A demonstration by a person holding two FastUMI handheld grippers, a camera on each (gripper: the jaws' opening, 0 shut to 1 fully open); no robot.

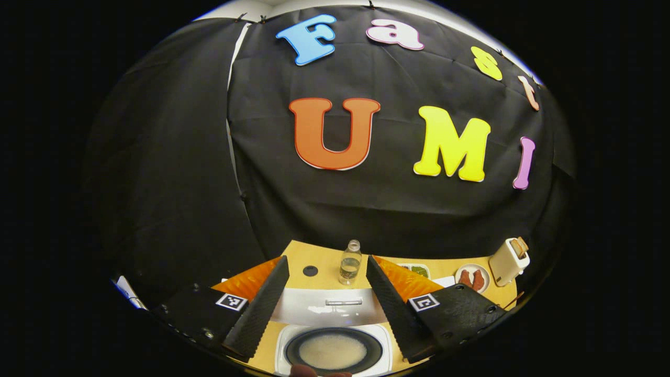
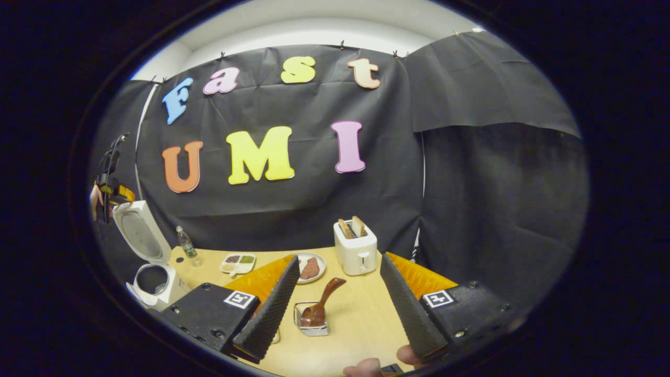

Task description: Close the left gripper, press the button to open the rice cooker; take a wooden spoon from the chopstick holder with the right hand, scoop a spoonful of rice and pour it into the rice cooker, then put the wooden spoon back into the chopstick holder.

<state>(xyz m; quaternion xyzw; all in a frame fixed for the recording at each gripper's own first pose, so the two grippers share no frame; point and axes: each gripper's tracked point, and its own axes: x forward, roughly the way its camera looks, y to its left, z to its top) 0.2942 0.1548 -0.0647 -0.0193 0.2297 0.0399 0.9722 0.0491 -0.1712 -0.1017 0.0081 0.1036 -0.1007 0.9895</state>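
The white rice cooker (image 1: 293,335) stands right below my left gripper (image 1: 327,259), which is open with nothing between its fingers. The cooker's lid (image 1: 330,306) is raised, and the dark inner pot (image 1: 333,351) holds a pale, grainy layer. In the right gripper view the cooker (image 2: 153,283) is at the far left with its lid (image 2: 137,233) up, and the left gripper (image 2: 110,183) hangs above it in a hand. My right gripper (image 2: 340,257) is open and empty. The brown wooden spoon (image 2: 323,301) rests bowl-down in the wire chopstick holder (image 2: 312,323), between and beyond the fingers.
A clear bottle (image 1: 349,263) stands behind the cooker, also seen as the bottle (image 2: 186,244). A white toaster (image 2: 356,247) with bread, a plate of meat (image 2: 310,268) and a divided dish (image 2: 238,263) sit at the back of the wooden table (image 2: 361,314).
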